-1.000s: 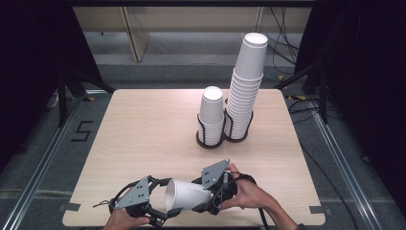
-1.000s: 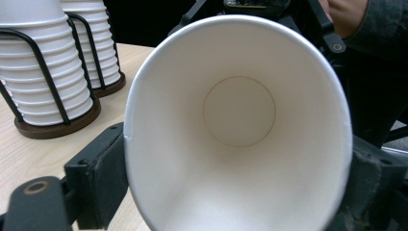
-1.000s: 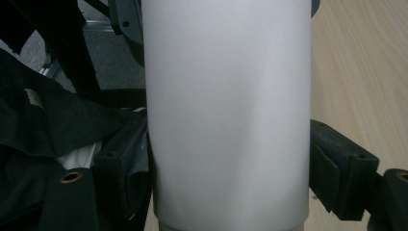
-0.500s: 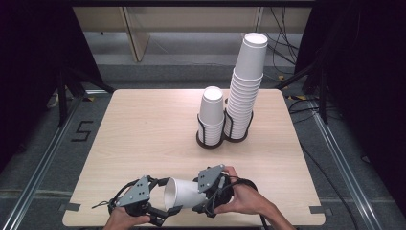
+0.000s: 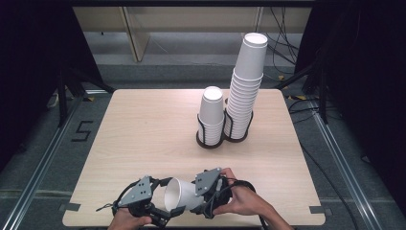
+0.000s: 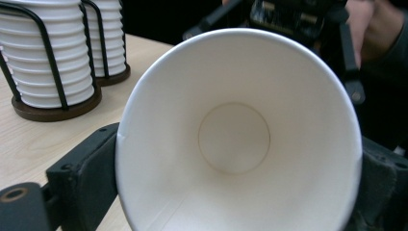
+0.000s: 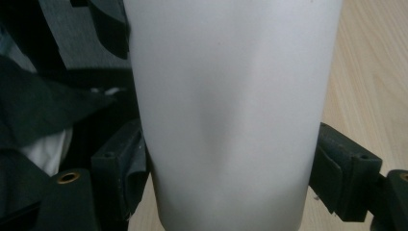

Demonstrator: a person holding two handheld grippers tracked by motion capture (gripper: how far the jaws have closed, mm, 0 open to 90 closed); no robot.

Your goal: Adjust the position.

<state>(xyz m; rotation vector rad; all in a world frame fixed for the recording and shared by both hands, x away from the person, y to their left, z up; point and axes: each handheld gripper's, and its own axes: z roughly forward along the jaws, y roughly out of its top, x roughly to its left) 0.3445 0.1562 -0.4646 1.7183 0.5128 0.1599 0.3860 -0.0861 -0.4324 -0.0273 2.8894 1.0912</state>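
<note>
- Now the cup (image 5: 181, 194) lies on its side in the air over the near edge of the tabletop (image 5: 143, 139), between the two grippers, its mouth turned to the left gripper (image 5: 160, 211) and its base toward the right gripper (image 5: 210, 196).
- Thin paper, so I judge it very light, easy to crush and a bit slick on the outside; a faint dent already shows along its wall (image 7: 231, 120) in the right gripper view.
- Best hold, I think: across the wall near the base or at the rolled rim, where it is stiffest, with mild pressure only.
- Right gripper: clenched on the cup's wall, a pad pressing each side.
- Left gripper: its jaws have just been opening; the rim (image 6: 238, 36) sits between them, and they look close to the paper, but I cannot tell whether they press it.
- Against a second ago, the cup has tipped from mouth-down-left to nearly level and sits lower, nearer the edge; both hands have barely shifted.
- Unchanged at the far right part of the tabletop: a short stack (image 5: 212, 115) and a tall stack (image 5: 245, 91) in black wire holders.
</note>
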